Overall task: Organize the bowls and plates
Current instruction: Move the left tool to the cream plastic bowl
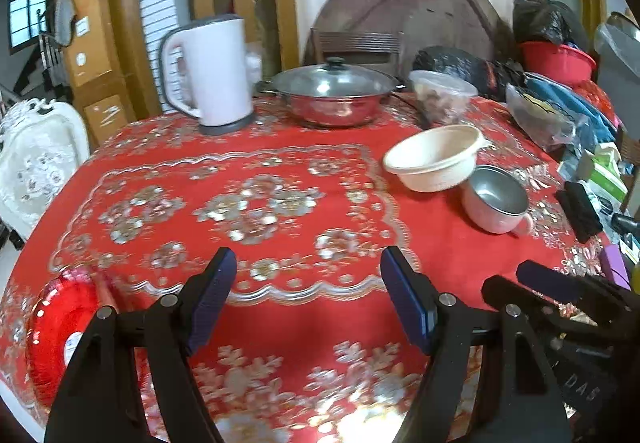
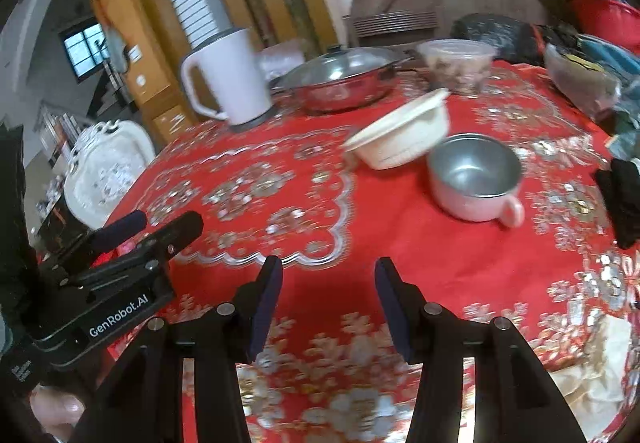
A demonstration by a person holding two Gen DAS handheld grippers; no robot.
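A cream plastic bowl [image 1: 434,157] [image 2: 400,133] sits right of centre on the red tablecloth. Just in front of it, touching or nearly so, stands a steel bowl with a pink handle [image 1: 496,199] [image 2: 474,177]. A red plate [image 1: 60,327] lies at the near left edge, beside my left gripper's left finger. My left gripper [image 1: 308,275] hovers open over the cloth with nothing between its fingers. My right gripper [image 2: 328,279] is also open and empty, well short of the two bowls. Each gripper appears at the edge of the other's view.
At the back stand a white electric kettle [image 1: 218,71], a lidded steel wok [image 1: 332,93] and a lidded plastic tub of food [image 1: 444,97]. Bags, boxes and a red basin [image 1: 558,61] crowd the right side. A white ornate chair [image 1: 36,163] sits left of the table.
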